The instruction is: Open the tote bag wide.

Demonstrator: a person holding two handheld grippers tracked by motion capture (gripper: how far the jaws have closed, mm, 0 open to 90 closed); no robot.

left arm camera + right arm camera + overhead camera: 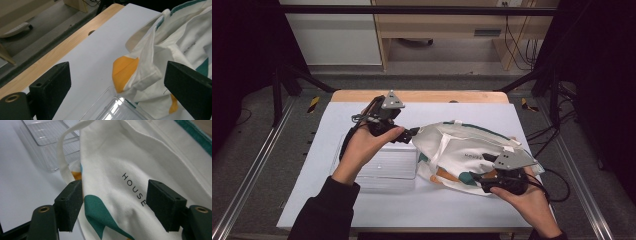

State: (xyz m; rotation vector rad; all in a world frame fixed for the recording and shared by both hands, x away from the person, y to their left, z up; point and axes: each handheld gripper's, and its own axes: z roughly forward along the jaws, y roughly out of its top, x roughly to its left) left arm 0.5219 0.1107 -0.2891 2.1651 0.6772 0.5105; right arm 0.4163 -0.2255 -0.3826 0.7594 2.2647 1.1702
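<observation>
From the high view, we see the left tool point(411, 135) held over the far edge of a clear plastic bin point(387, 167), its tips pointing at the near corner of a white tote bag point(472, 150) that lies crumpled on the white table point(362, 210). The right tool point(479, 176) sits at the bag's near edge, with cloth bunched just ahead of its tips.

In the left tool's view, we see its jaws spread wide with nothing pressed between them. The bag's folded hem point(147, 75), showing an orange patch, lies ahead of and between the jaws, just beyond the bin's corner point(120, 107). This tool is released; the bag's corner is close ahead but not gripped.

In the right tool's view, the jaws stand apart on either side of a raised fold of the bag point(117, 195), printed with dark letters and a teal patch. The left pad point(71, 202) is at the cloth's edge, the other pad stands clear, so we judge this tool not yet clenched on the fabric. A strap point(62, 155) loops away towards the bin.

We think the main risk is a thin pinch: closing on one loose layer could let the cloth slip out. The left tool could also nudge the light bin, or catch the strap instead of the hem.
</observation>
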